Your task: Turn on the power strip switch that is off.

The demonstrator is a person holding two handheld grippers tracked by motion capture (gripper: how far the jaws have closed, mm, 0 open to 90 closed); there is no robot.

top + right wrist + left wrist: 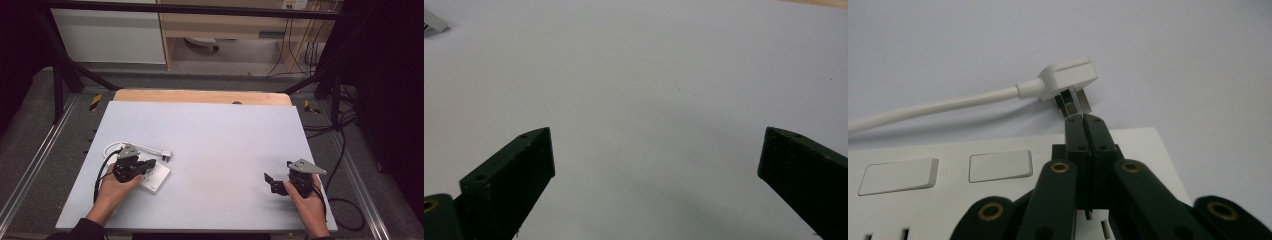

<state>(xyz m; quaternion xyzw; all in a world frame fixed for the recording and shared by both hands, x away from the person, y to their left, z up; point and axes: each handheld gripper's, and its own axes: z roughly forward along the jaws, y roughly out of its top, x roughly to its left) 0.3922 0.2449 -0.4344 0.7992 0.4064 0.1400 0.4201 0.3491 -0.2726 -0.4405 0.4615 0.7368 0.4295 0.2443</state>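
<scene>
Left tongs (1083, 120) pressed together, tips low over the white rectangular socket panel (948, 170), near the white plastic plug (1070, 77); right tongs (656, 155) spread above the pale worktop (215, 135).

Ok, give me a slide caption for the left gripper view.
Left gripper, jaws shut, poised over a white socket panel, its tips just short of the white plug lying on the table.

From above my side, the high view looks forward and down on the table (210, 130). The left gripper view sits very close behind its jaws, facing the plug (1068, 80) just ahead. The right gripper view faces bare table; both share its surface.
</scene>
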